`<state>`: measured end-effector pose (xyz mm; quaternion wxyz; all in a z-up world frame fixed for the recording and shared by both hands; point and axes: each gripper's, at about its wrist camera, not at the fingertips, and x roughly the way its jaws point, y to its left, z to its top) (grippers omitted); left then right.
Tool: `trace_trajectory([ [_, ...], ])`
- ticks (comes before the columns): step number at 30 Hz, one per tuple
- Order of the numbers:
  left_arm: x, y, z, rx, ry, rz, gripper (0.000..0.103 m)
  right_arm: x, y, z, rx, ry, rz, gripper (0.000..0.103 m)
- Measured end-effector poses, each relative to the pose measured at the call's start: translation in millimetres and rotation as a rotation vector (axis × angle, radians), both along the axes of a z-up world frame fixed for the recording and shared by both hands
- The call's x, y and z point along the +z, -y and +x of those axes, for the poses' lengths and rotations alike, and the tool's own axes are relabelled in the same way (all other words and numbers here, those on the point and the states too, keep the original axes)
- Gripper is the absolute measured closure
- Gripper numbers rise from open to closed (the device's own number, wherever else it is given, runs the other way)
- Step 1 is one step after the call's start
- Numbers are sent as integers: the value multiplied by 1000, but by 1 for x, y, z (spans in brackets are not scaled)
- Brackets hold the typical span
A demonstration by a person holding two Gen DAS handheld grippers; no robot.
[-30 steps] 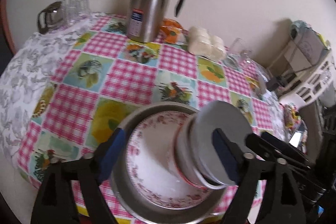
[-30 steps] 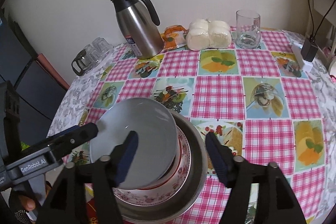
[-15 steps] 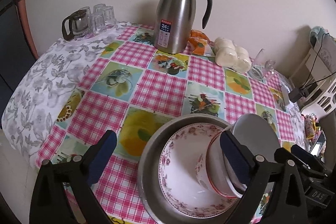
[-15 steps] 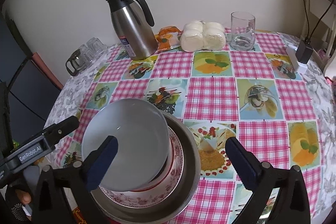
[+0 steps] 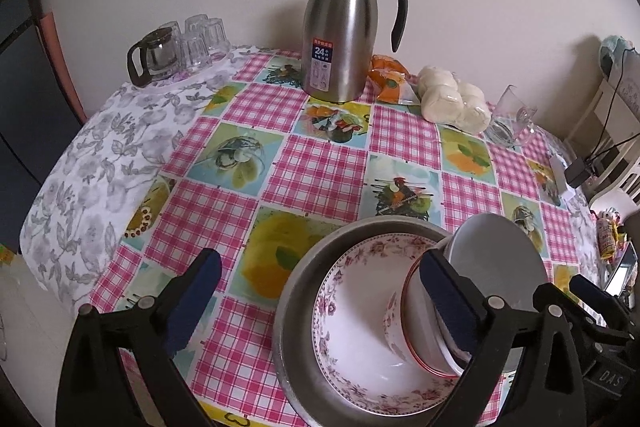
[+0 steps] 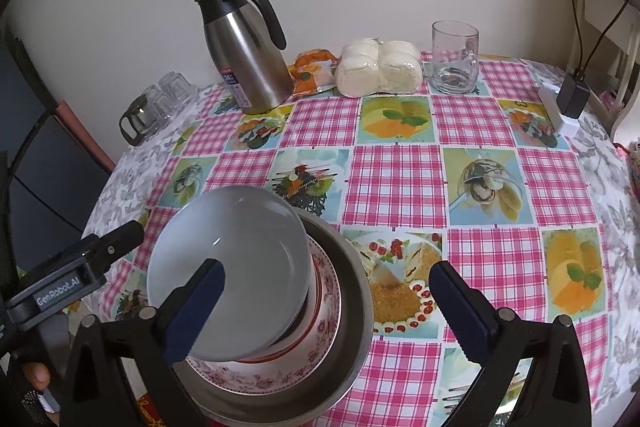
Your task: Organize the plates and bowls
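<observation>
Bowls nested by the worktop's near edge, both tools let go

The stack is the landmark: a metal basin holds a flowered bowl, and a white bowl leans tilted inside that, not yet sitting flat. The left tool stands wide, one finger in front of the stack and the other off to its left over bare cloth. The right tool is wide too, straddling the stack's right side with nothing pressed between its fingers.

The nesting step looks close to done. The next move probably calls for nudging the white bowl level, or fetching any dishes outside these views.

The stack sits close to the worktop's near edge, so a push toward the person risks a slide. Beyond the stack the checked cloth lies open, and the steel jug, wrapped buns and glass mug stand well behind it along the wall
</observation>
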<state>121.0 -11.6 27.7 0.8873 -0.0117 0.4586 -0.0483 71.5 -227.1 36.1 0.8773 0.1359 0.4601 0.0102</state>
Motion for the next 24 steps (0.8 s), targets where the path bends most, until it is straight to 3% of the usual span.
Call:
trace_trajectory([
  [9, 5, 2, -13, 36, 43, 67, 4, 7, -5, -11, 10, 34, -4, 0],
  [24, -2, -10, -50, 50, 49, 51, 4, 14, -21, -53, 46, 137, -36, 0],
])
